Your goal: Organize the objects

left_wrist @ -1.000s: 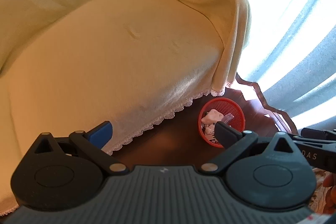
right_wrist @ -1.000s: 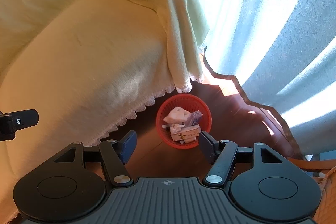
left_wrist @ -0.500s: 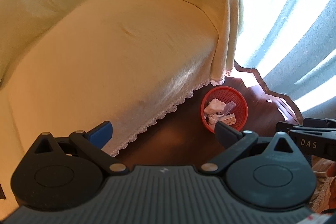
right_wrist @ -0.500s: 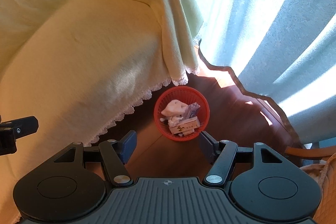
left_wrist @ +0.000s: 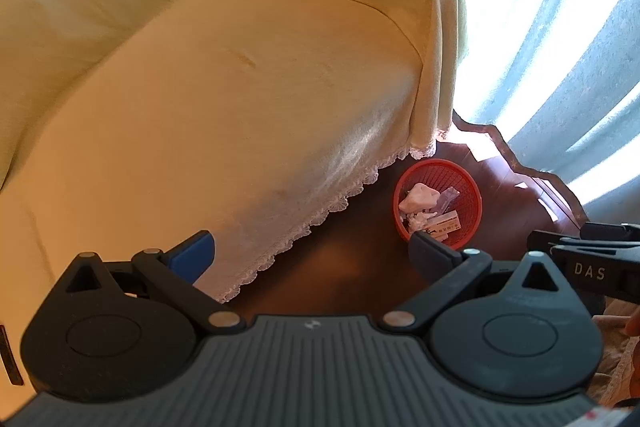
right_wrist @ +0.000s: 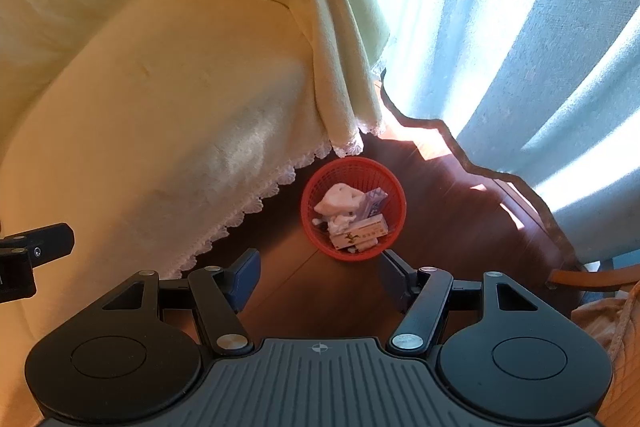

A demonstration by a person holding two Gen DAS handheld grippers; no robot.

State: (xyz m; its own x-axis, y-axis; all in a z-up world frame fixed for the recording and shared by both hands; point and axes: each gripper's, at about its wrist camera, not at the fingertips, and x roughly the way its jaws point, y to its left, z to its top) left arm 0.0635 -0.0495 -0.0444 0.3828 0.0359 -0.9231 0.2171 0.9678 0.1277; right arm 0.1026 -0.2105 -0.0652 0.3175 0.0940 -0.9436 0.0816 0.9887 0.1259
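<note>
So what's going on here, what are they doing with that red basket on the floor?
A person holds a two-finger tool in each hand above a small red basket standing on the dark wood floor, beside a sofa under a pale yellow cover. Both the left tool and the right tool are open and empty. The basket already holds crumpled paper and a small carton. Neither tool touches it; the right one is lined up closest.

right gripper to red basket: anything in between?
Nothing. In the right wrist view only bare dark wood floor shows between the open right gripper and the red basket of scraps. The yellow sofa cover hangs off to the left.
</note>
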